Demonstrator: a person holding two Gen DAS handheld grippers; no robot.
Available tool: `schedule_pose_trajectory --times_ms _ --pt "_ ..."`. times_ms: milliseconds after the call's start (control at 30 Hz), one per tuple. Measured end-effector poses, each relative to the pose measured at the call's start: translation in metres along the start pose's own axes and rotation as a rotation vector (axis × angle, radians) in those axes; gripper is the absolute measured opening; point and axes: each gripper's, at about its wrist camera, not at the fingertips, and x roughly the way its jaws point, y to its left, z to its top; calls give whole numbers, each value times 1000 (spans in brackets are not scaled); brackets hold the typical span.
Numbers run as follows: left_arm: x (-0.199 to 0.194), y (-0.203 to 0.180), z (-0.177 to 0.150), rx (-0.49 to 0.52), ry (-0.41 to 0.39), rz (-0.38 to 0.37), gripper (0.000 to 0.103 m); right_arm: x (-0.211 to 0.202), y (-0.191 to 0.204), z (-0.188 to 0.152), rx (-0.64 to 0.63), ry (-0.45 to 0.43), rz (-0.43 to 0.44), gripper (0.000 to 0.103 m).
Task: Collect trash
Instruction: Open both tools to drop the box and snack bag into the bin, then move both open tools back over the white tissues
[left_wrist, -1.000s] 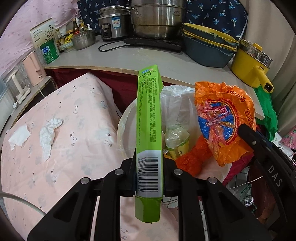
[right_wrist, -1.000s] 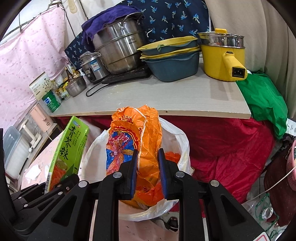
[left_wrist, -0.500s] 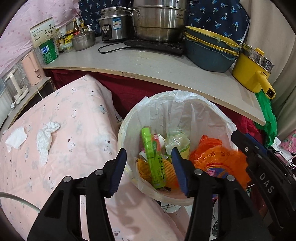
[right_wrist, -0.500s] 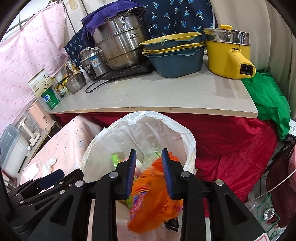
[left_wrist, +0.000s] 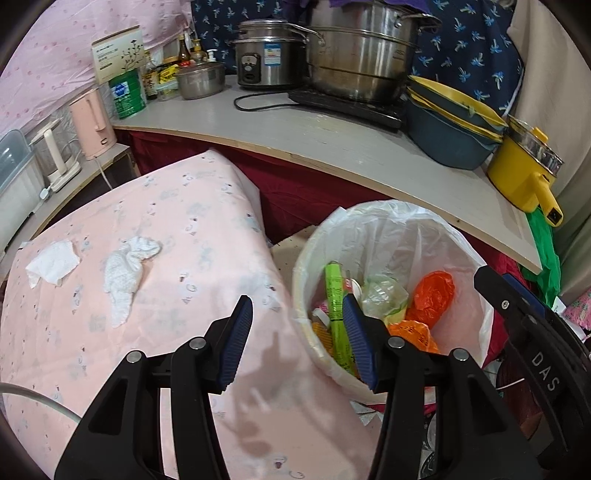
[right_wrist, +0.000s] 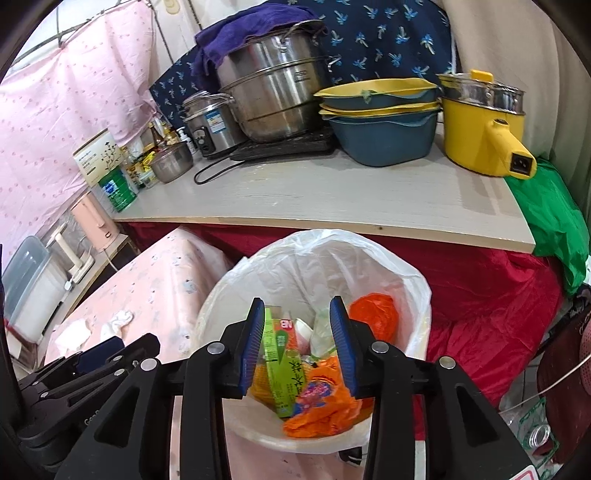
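Note:
A bin (left_wrist: 376, 212) (right_wrist: 417, 280) lined with a white bag holds a green box (left_wrist: 338, 317) (right_wrist: 284, 363) and an orange wrapper (left_wrist: 432, 293) (right_wrist: 325, 402). My left gripper (left_wrist: 297, 339) is open and empty, over the bin's left rim and the pink cloth. My right gripper (right_wrist: 297, 341) hangs above the bin; its jaws are opening, nothing pressed between them, the trash lying below. Two crumpled white tissues (left_wrist: 127, 267) (left_wrist: 53, 262) lie on the pink-covered table (left_wrist: 177, 221); in the right wrist view the tissues (right_wrist: 118, 319) are at the left.
A grey counter (left_wrist: 332, 144) (right_wrist: 332, 192) behind the bin carries steel pots (left_wrist: 362, 48), stacked blue-and-yellow basins (left_wrist: 450, 125), a yellow electric pot (left_wrist: 524, 173), a green tin (left_wrist: 123, 94) and bottles. Red cloth (right_wrist: 480, 302) hangs under it. Clutter lies on the floor at right.
The left gripper opened and the green box dropped into the bin; it then moved left. The right gripper let go of the orange wrapper, which now lies in the bin.

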Motion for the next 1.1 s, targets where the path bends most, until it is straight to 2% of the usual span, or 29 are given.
schedule_pose_trajectory --times_ms 133,367,767,900,1100 --pt "-7 25 1 -39 -12 22 48 -1 22 -1 -32 0 20 42" --pt "-17 80 -1 -113 -24 76 48 5 73 -7 -105 20 65 43" --pt "-24 196 -12 -263 -21 184 48 26 169 -29 -236 73 144 44" --pt "-22 237 -18 -305 -13 226 48 37 201 -41 -267 93 164 54" --pt "-15 292 -24 -350 -1 286 54 63 243 -55 -308 136 188 60"
